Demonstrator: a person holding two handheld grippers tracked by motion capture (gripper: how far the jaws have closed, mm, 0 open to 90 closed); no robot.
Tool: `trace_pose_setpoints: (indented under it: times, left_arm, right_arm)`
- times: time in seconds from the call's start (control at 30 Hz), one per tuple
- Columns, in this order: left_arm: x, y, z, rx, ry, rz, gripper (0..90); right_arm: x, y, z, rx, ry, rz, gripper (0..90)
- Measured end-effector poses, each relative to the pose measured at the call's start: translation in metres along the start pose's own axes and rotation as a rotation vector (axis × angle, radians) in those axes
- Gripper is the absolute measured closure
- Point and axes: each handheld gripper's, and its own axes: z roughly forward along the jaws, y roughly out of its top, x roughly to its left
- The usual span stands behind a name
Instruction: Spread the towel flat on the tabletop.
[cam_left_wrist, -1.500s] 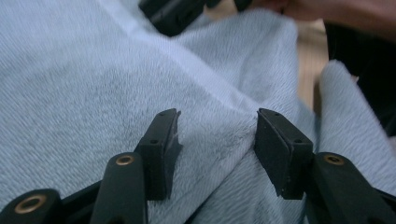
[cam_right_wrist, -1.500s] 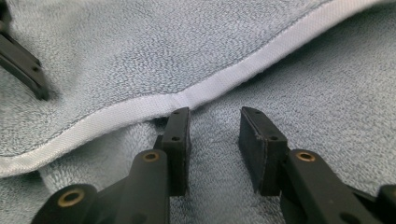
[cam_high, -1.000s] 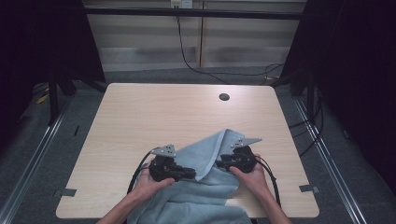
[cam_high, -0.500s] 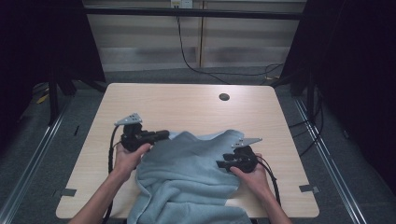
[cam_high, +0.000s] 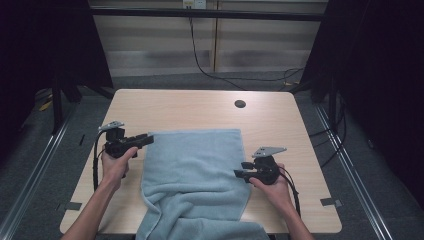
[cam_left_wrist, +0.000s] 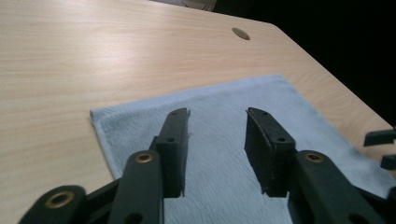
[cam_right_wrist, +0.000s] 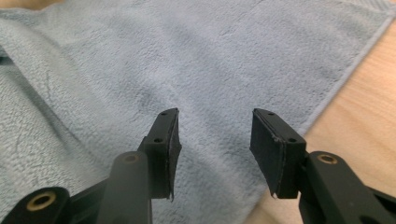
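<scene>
Since a second earlier, the left gripper (cam_high: 149, 138) had carried its side of the towel (cam_high: 195, 175) out to the left and then let it go, so that the cloth, bunched in a peak between the two hands before, now lay spread flat; its jaws had just been opening, with nothing between them. Nearest the person, the towel's near end hung over the near edge of the table (cam_high: 200, 107), with soft folds on its lower half. Just beyond that, the right gripper (cam_high: 239, 173) sat at the towel's right edge, held in the person's right hand (cam_high: 272, 186); in the right gripper view its jaws stood well apart above the towel (cam_right_wrist: 154, 70), gripping nothing, with the hem and bare wood to their right. It had barely shifted. Farther and to the left, the left hand (cam_high: 116, 164) held the left gripper at the towel's far left corner, tips pointing right toward the cloth. In the left gripper view the jaws were parted over the towel (cam_left_wrist: 224, 140), pads clear of it, the corner lying flat on the wood to their left. The far part of the towel lay smooth, its far hem straight across the middle of the table. Beyond it was bare wood and a small round hole (cam_high: 240, 104) near the far edge.
</scene>
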Motion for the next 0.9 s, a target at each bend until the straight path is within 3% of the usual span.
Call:
trace_pose_setpoints:
  times: [0.07,0.13,0.17,0.23,0.33,0.4,0.5,0.57,0.67,0.7,0.77,0.8,0.83,0.9]
  left_arm:
    - [-0.011,-0.009,-0.005,0.043,-0.056,0.04,61.4]
    - [-0.03,-0.029,-0.006,0.153,-0.136,0.121,67.5]
    - [-0.034,-0.036,-0.006,0.187,-0.134,0.15,70.0]
    - [-0.038,-0.054,-0.006,0.247,-0.155,0.165,71.7]
    - [-0.032,-0.072,0.001,0.325,-0.1,0.175,67.7]
    - [-0.024,-0.071,0.002,0.294,-0.097,0.151,70.8]
    - [-0.016,-0.064,0.01,0.26,-0.023,0.174,71.1]
    - [-0.009,-0.06,0.017,0.231,-0.013,0.167,71.9]
    - [-0.006,-0.052,0.026,0.229,0.028,0.179,72.3]
    - [-0.005,-0.052,0.028,0.211,0.041,0.181,72.2]
    - [-0.004,-0.051,0.03,0.191,0.075,0.192,72.3]
    - [-0.002,-0.049,0.029,0.2,0.107,0.213,72.3]
    - [-0.001,-0.048,0.028,0.206,0.147,0.229,72.3]
    - [0.005,-0.047,0.023,0.204,0.15,0.191,71.8]
  right_arm:
    - [0.002,-0.001,0.001,0.012,0.016,-0.009,52.2]
    - [0.005,-0.002,0.005,0.045,0.025,-0.012,52.4]
    - [0.007,-0.003,0.009,0.07,0.024,-0.014,52.5]
    - [0.006,-0.005,0.014,0.098,0.003,-0.026,53.6]
    - [-0.002,-0.003,0.018,0.069,-0.013,-0.008,52.7]
    - [-0.006,-0.003,0.019,0.055,-0.017,-0.002,54.6]
    - [-0.015,0.003,0.023,0.055,-0.025,-0.004,56.2]
    - [-0.019,0.006,0.027,0.057,-0.088,-0.053,57.1]
    - [-0.027,0.01,0.029,0.057,-0.101,-0.026,57.6]
    - [-0.029,0.01,0.029,0.053,-0.115,-0.041,58.5]
    - [-0.033,0.009,0.027,0.052,-0.113,-0.019,58.5]
    - [-0.034,0.009,0.025,0.047,-0.126,-0.013,49.7]
    - [-0.034,0.009,0.024,0.069,-0.178,-0.007,45.5]
    - [-0.032,0.005,0.018,0.031,-0.12,0.014,47.3]
